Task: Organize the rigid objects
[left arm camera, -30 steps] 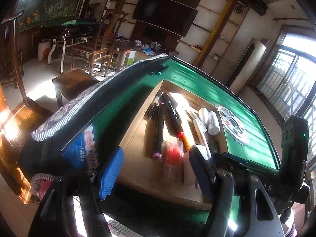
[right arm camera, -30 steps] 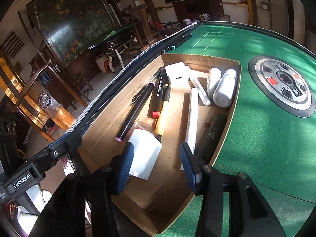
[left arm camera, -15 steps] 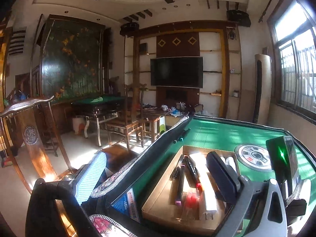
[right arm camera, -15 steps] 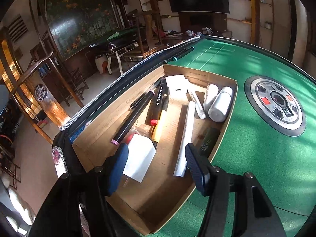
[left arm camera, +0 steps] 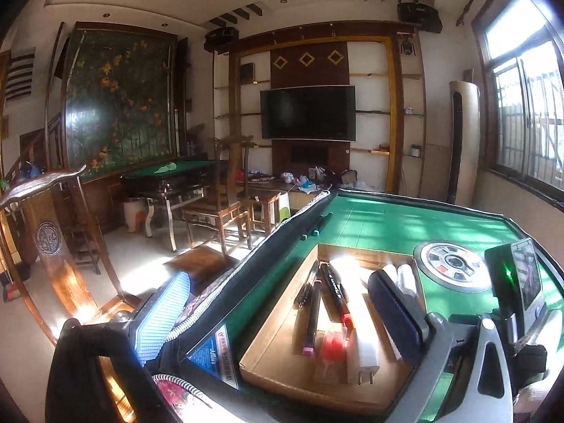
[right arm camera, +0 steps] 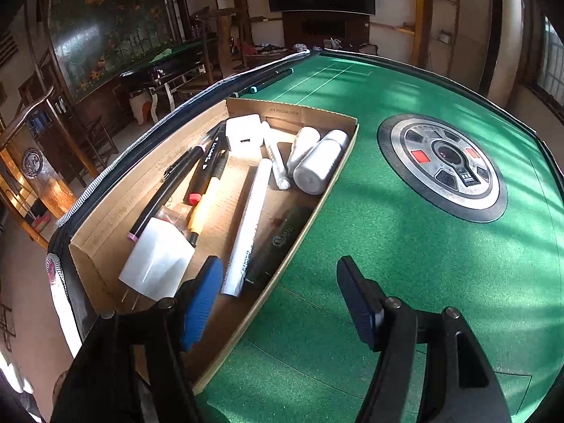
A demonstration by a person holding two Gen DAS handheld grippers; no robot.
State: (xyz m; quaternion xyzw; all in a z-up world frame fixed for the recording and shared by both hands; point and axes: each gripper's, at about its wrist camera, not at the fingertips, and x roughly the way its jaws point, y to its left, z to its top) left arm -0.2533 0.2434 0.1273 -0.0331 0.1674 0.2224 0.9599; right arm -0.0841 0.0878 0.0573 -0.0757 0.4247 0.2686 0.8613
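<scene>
Up swings the left tool [left arm camera: 278,317], jaws wide and empty, cardboard box [left arm camera: 278,320] of markers below on the green bench [left arm camera: 380,222]. Right view: right tool [right arm camera: 282,299] opening, empty, straddling the box's near wall.

White lettering runs along a black marker [right arm camera: 208,162] in the cardboard box [right arm camera: 105,218], a round logo marks the dark pen [right arm camera: 282,239], and a blue label [left arm camera: 215,356] carries Chinese print, all too small to read.
</scene>
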